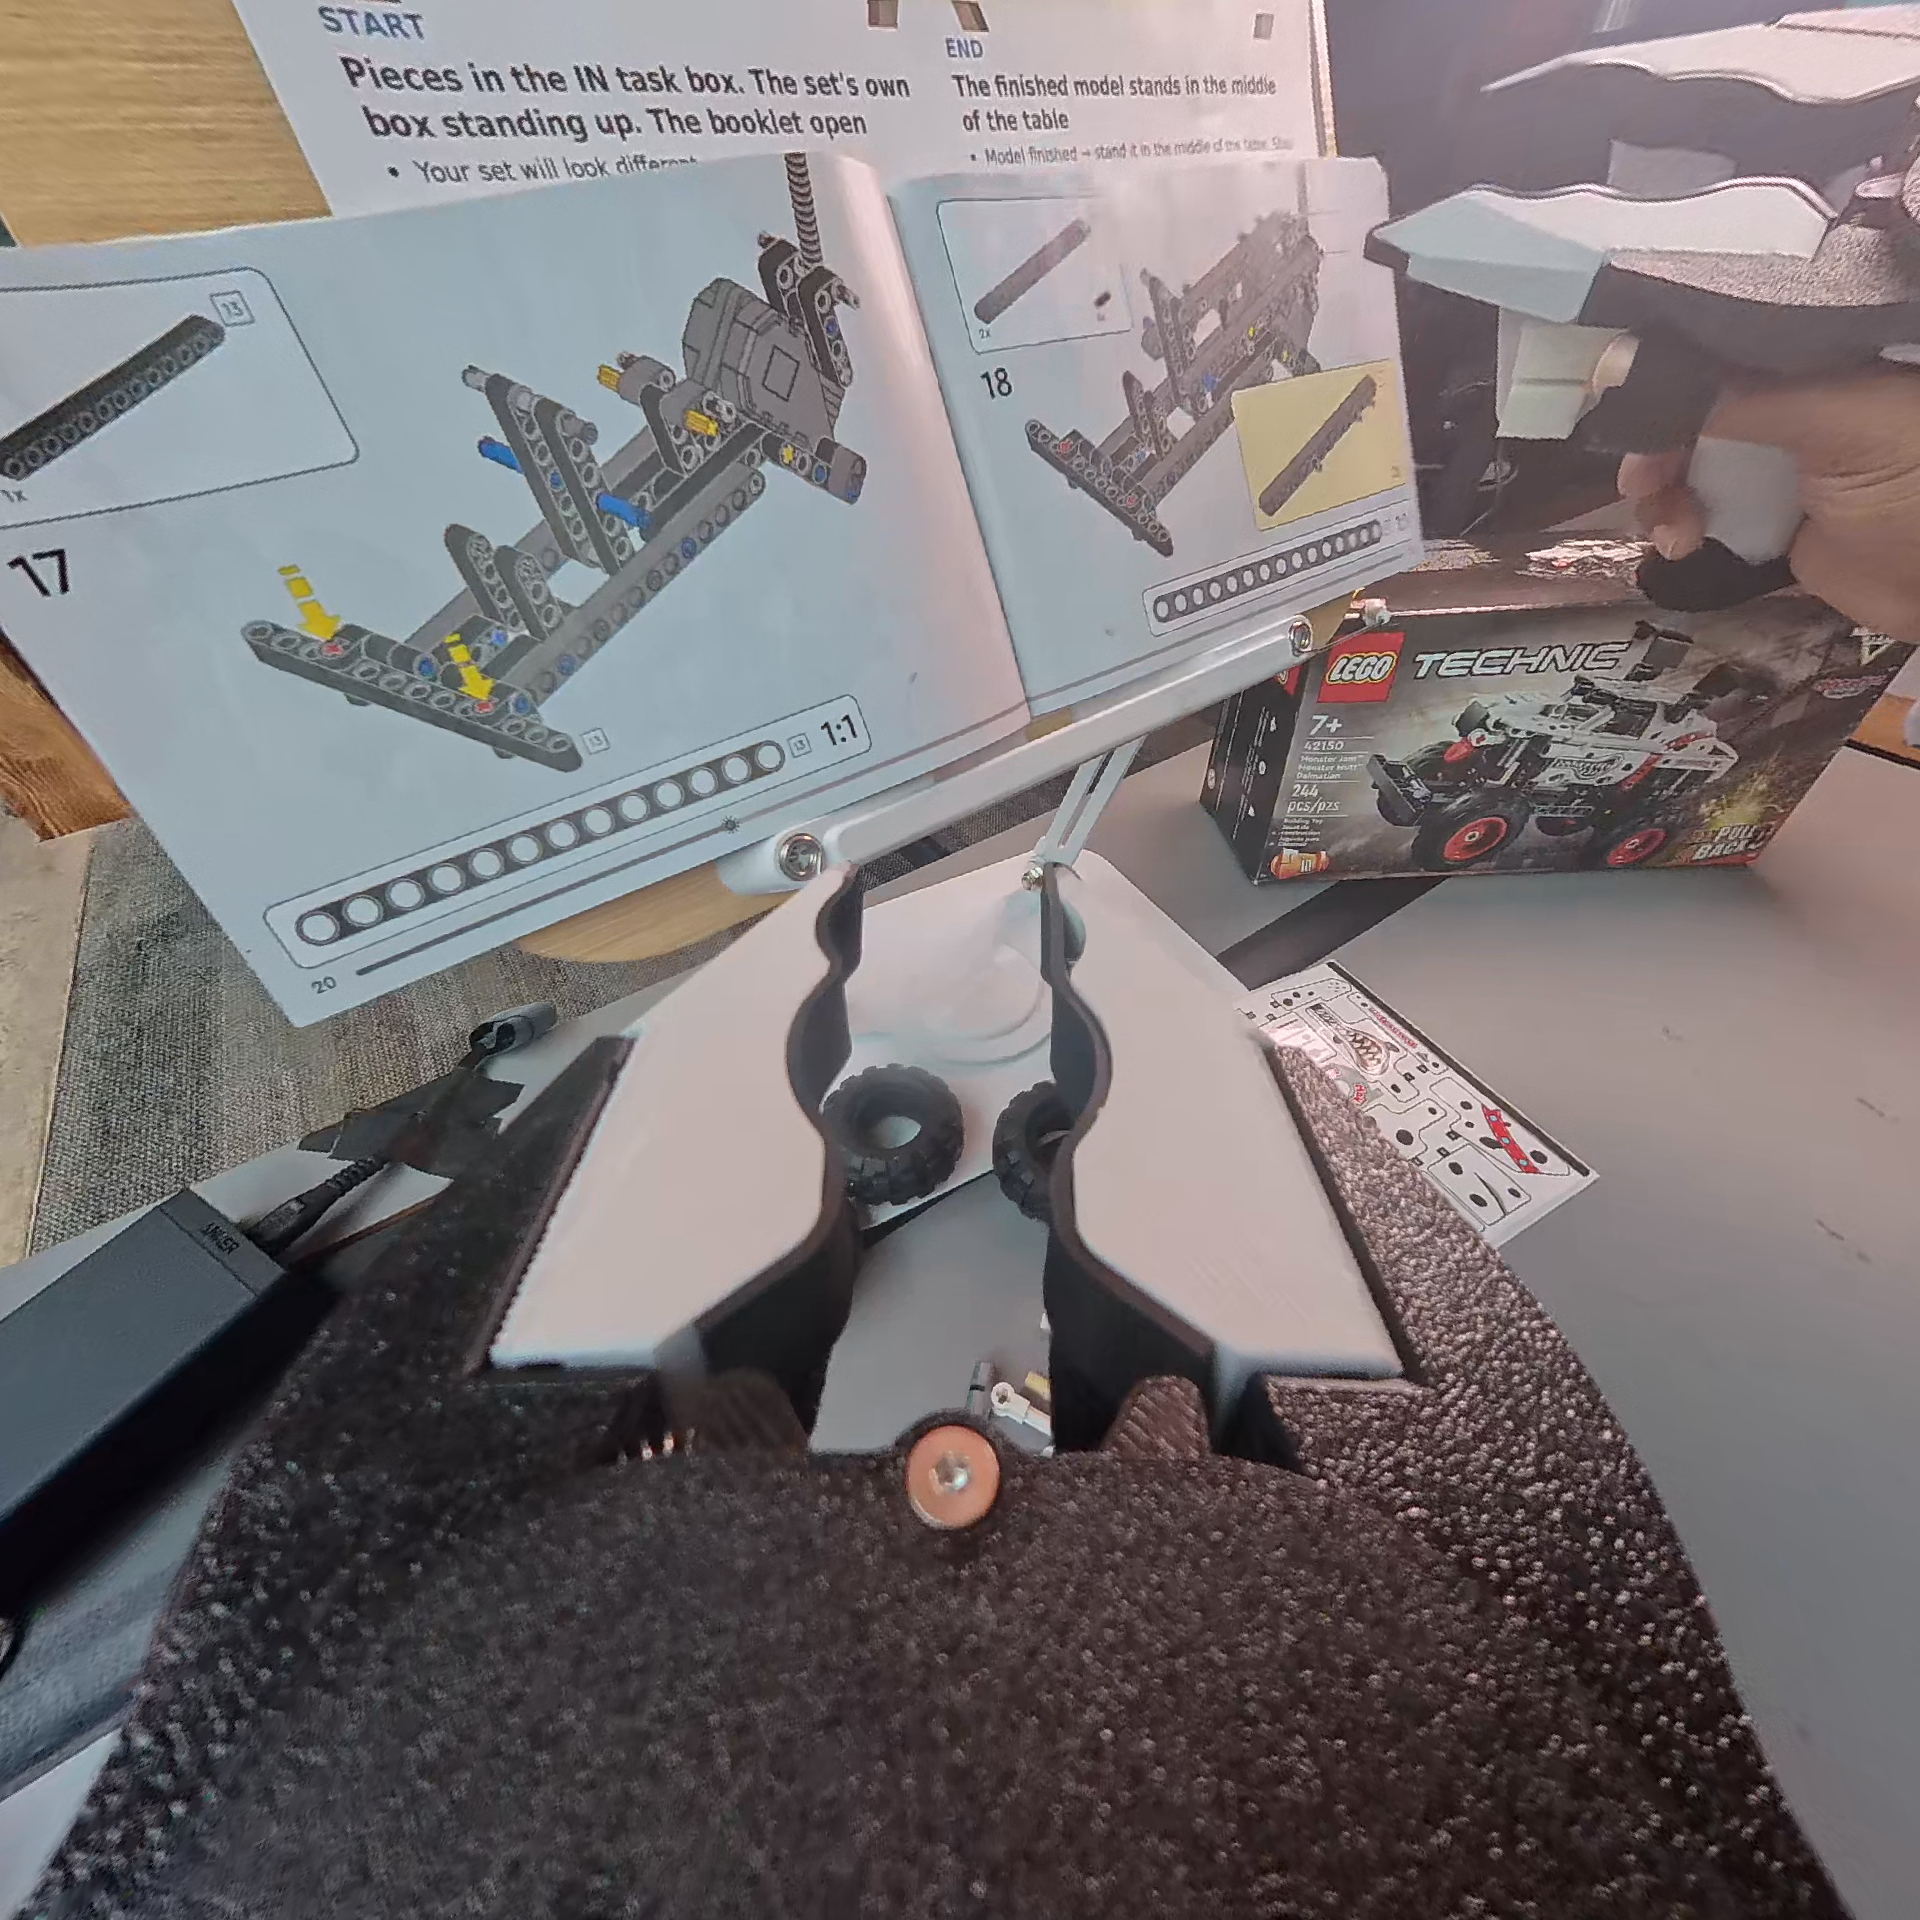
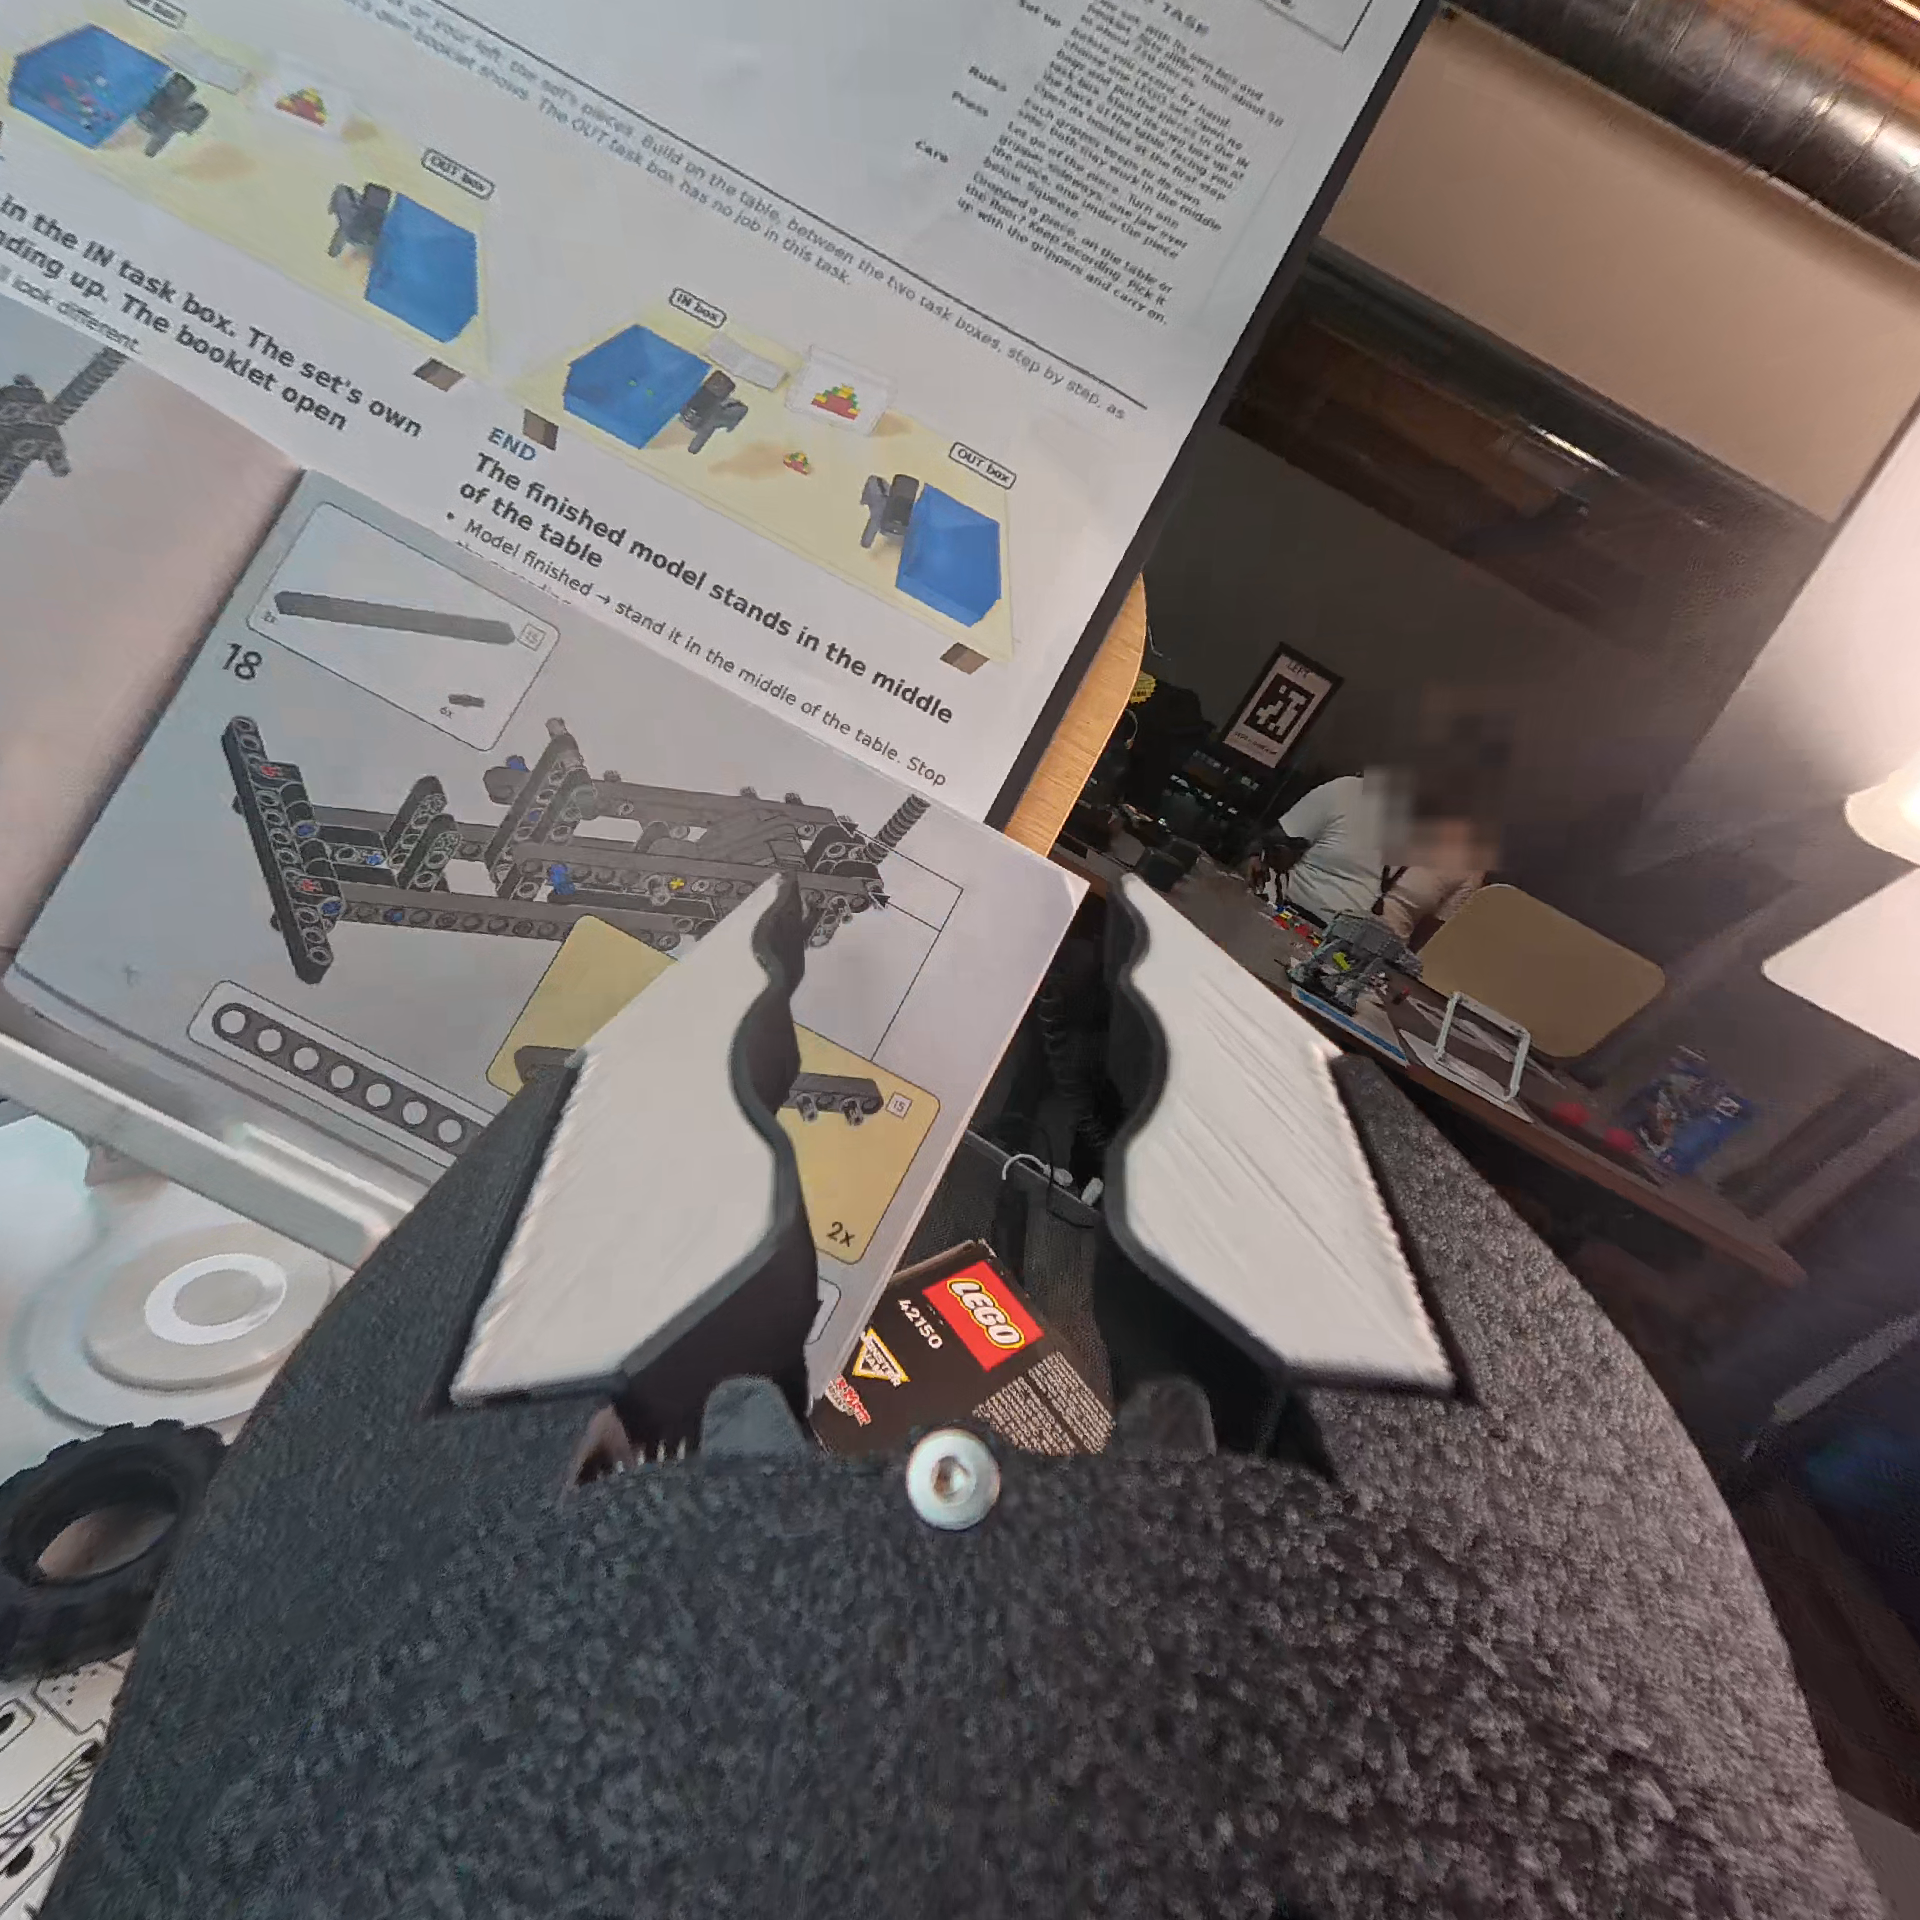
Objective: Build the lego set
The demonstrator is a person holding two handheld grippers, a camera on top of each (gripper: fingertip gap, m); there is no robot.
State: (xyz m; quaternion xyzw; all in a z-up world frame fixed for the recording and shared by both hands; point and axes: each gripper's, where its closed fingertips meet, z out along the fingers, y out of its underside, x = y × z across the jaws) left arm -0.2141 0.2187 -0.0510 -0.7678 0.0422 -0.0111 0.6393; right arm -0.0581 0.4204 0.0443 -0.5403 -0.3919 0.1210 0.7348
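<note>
The left gripper (image 1: 948,914) hangs with its jaws apart and empty, above two black tyres (image 1: 896,1135) at the foot of the stand holding the open booklet (image 1: 582,540). The right gripper (image 2: 951,904), also spread and empty, is raised before the booklet's right page, with the set's box (image 1: 1538,748) on the table (image 1: 1714,1091) to the right.

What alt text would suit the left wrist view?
The open left gripper hovers empty over two black tyres on a grey table, facing an open instruction booklet on a stand. The set's box stands right.
</note>
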